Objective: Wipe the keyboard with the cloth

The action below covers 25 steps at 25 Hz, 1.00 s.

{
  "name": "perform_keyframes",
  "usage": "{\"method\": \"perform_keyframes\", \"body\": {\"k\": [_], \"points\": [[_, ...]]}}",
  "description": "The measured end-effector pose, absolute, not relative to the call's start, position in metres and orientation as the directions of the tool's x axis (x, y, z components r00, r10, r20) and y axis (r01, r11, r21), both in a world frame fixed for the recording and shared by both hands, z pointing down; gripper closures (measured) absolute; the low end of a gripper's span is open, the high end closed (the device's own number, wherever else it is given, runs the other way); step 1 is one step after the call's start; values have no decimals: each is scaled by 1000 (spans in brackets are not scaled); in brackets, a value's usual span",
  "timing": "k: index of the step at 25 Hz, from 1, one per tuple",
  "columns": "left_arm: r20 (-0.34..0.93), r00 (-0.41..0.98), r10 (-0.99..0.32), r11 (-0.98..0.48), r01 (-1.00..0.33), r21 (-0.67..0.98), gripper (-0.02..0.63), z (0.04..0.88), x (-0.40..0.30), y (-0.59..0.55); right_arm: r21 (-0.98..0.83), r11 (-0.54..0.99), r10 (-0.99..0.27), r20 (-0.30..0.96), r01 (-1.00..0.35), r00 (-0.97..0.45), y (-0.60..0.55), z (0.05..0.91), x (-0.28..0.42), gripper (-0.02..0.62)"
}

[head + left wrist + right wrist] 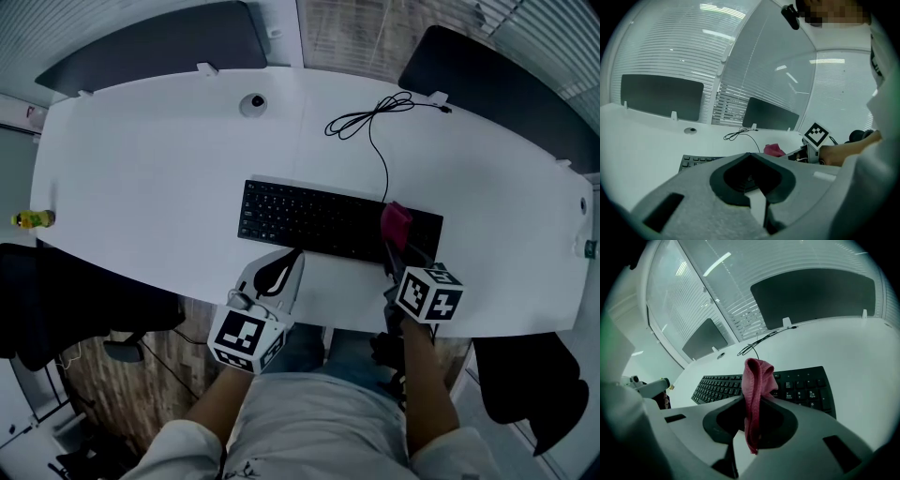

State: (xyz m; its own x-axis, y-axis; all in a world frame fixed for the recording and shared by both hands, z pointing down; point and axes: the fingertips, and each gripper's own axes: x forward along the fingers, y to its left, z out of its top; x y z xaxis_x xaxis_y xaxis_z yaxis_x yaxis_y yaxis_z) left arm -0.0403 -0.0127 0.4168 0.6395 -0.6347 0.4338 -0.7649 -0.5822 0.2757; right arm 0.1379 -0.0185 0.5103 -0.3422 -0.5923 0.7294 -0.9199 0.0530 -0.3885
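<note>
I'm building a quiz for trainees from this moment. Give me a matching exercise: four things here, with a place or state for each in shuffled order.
1. cloth
2. keyboard
3. cable
4. left gripper

A. looped on the table beyond the keyboard
B. jaws together, nothing between them
C. pinched in the right gripper
D. black, lying flat near the table's front edge

Pairs: 1-C, 2-D, 3-A, 4-B.

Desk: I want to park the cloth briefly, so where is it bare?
Bare: the wide desk left of the keyboard, the strip behind it up to the grommet, and the patch right of it. Crowded: the cable behind its right half, and the front edge, where the left gripper and the right gripper, holding the cloth, sit.
</note>
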Motion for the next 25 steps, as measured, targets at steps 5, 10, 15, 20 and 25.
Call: {"method": "perform_keyframes", "body": {"k": [5, 10, 15, 20, 25], "points": [[433, 619, -656, -558, -783, 273, 595, 418, -64, -13, -386, 77, -581, 732, -919, -356, -23, 511, 115, 534], [428, 604, -673, -542, -796, 270, 595, 416, -84, -16, -389, 99, -574, 730, -916, -372, -27, 511, 93, 534], [432, 589, -683, -523, -807, 274, 595, 419, -103, -14, -397, 128, -560, 727, -909, -396, -32, 512, 66, 534], [426, 571, -702, -504, -821, 270, 595, 418, -123, -18, -397, 161, -547, 726, -904, -417, -37, 514, 41, 534], [431, 541, -722, -472, -841, 265, 595, 418, -149, -18, -404, 193, -530, 724, -894, -441, -44, 514, 16, 534]]}}
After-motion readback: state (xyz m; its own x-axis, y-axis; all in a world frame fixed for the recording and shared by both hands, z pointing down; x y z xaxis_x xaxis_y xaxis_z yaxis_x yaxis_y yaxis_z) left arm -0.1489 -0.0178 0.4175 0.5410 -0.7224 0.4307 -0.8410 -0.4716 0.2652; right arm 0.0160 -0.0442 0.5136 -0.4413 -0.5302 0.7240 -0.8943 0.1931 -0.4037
